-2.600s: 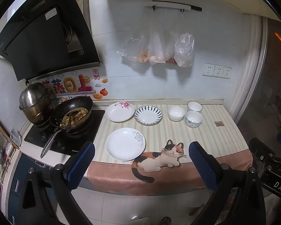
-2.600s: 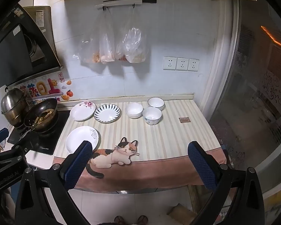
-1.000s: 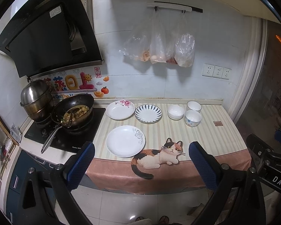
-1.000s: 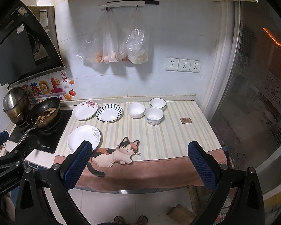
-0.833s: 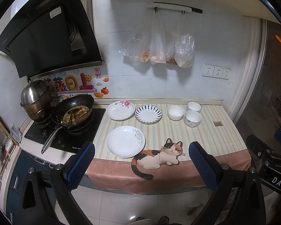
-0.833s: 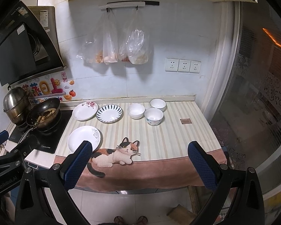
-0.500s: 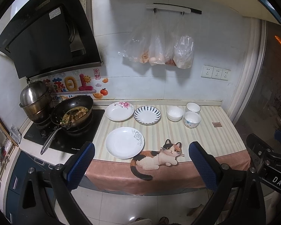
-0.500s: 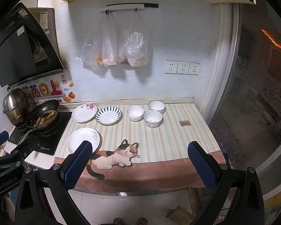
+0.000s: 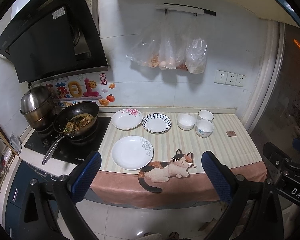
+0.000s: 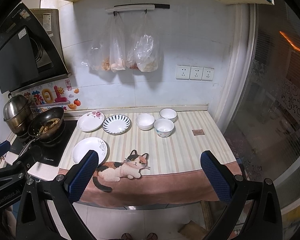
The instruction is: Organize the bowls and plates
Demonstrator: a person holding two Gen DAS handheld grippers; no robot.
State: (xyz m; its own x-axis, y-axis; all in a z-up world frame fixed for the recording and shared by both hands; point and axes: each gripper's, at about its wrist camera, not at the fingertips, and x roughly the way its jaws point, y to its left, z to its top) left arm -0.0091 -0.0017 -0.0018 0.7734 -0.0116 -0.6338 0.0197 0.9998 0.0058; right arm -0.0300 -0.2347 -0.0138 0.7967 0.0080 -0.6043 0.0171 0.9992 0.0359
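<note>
Three plates lie on the striped counter cloth: a white plate with a grey flower near the front, a pink-flowered plate and a blue-striped plate behind it. Three white bowls cluster to the right of the plates, also seen as bowls in the right wrist view. My left gripper hangs open in front of the counter edge, empty. My right gripper is likewise open and empty, off the counter front, with the grey-flower plate just behind its left finger.
A wok with food and a steel steamer pot sit on the black hob at left, under a range hood. Plastic bags hang on the wall. A small brown square lies at right. A glass partition bounds the right.
Both cameras shifted only slightly; the counter sits a little lower in view than a second ago. Plates and bowls have not moved. Both grippers stayed open.
</note>
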